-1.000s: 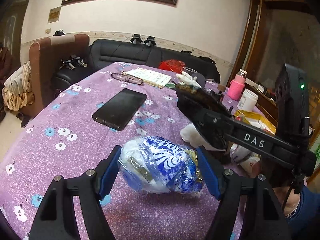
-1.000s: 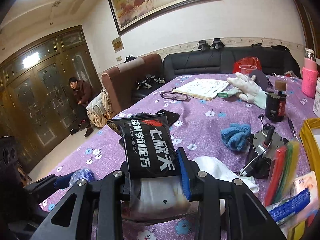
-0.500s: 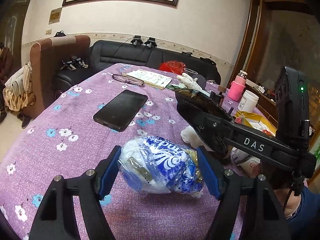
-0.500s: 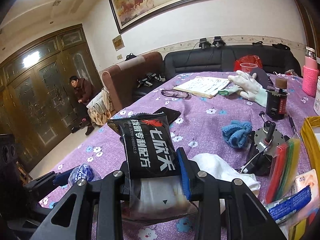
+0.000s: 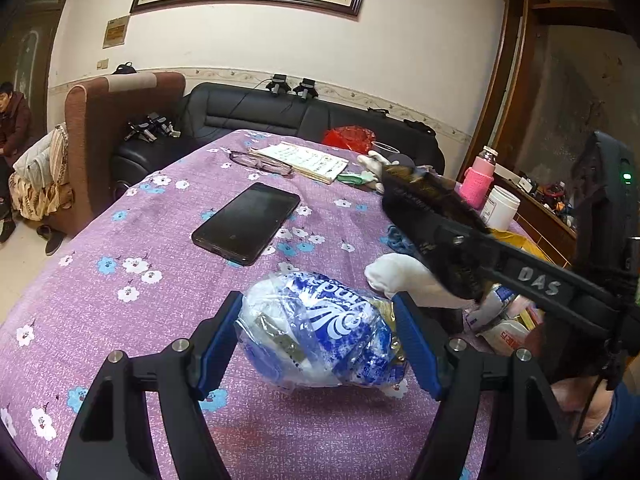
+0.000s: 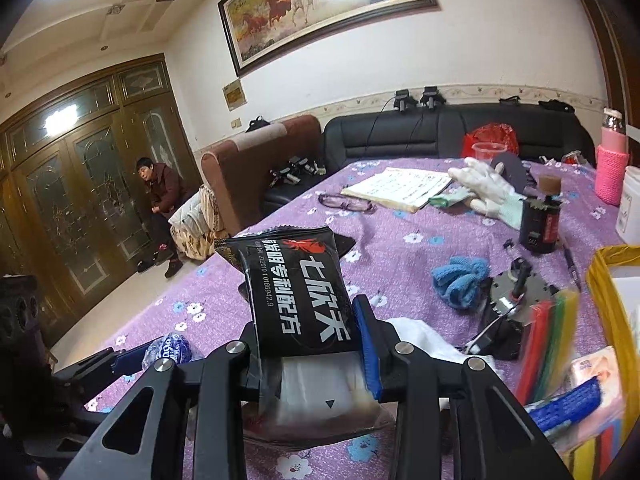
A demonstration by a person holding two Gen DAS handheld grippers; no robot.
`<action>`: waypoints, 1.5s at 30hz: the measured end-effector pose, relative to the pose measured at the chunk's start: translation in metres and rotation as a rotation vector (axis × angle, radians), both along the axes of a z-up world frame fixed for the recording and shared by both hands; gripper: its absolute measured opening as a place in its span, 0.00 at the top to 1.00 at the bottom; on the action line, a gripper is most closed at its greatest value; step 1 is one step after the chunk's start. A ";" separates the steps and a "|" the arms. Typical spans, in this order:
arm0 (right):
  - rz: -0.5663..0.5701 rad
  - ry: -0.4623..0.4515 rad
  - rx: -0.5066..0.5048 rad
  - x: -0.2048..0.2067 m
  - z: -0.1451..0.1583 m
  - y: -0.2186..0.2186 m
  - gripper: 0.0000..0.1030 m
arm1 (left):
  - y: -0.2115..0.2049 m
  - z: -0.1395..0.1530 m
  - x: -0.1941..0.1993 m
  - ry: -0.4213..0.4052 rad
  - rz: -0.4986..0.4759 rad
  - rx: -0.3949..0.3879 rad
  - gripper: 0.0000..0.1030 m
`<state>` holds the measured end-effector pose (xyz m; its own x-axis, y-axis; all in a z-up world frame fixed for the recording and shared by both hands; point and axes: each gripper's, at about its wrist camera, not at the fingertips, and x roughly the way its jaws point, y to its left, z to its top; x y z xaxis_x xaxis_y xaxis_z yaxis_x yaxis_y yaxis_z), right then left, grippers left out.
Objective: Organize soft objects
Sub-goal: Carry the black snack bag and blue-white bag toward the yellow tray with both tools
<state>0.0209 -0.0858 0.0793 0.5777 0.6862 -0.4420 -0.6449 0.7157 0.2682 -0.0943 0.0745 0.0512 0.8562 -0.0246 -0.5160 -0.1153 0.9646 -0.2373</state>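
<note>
- Left tool (image 5: 318,336) down low at the near edge of the purple flowered tabletop (image 5: 152,248), 2 blue pads (image 5: 218,344) either side of a crinkly blue-and-white plastic bag of soft goods (image 5: 320,332).
- Left pad right against the bag's side, right pad at its gold-tinged end; cannot tell whether squeezing or only bracketing, bag resting on the cloth.
- Right tool (image 6: 316,344) raised above the tabletop, clamped on a black foil packet with white and red lettering (image 6: 298,280), clear lower end of the packet bulging out beneath the pads.
- Same right tool and packet cutting across the left view from the right side, above a white soft cloth bundle (image 5: 404,280).
- Beyond the bag: flat black smartphone (image 5: 248,222), then dark-framed eyeglasses (image 5: 262,162) beside an open printed booklet (image 5: 302,160).
- Right view: fluffy blue knitted piece (image 6: 460,278) on the cloth, white glove (image 6: 486,188) farther back, yellow-rimmed container (image 6: 612,300) at the right edge.
- Seated person (image 6: 158,196) in dark red by the wooden doors, well apart from the tabletop.
</note>
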 end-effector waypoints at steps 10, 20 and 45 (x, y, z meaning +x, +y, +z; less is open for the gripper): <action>-0.084 -0.008 0.044 -0.018 0.013 -0.054 0.63 | 0.003 0.002 -0.003 0.015 0.040 -0.027 0.28; -0.170 -0.003 0.067 -0.033 0.016 -0.109 0.63 | -0.017 0.009 -0.001 0.005 0.002 -0.044 0.28; -0.271 0.036 0.118 -0.040 0.013 -0.167 0.64 | -0.070 0.015 0.007 0.002 -0.115 -0.007 0.28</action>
<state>-0.0190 -0.2530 0.0924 0.7323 0.5566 -0.3924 -0.4227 0.8233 0.3789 -0.0874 0.0049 0.0667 0.8466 -0.1263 -0.5170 -0.0043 0.9698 -0.2440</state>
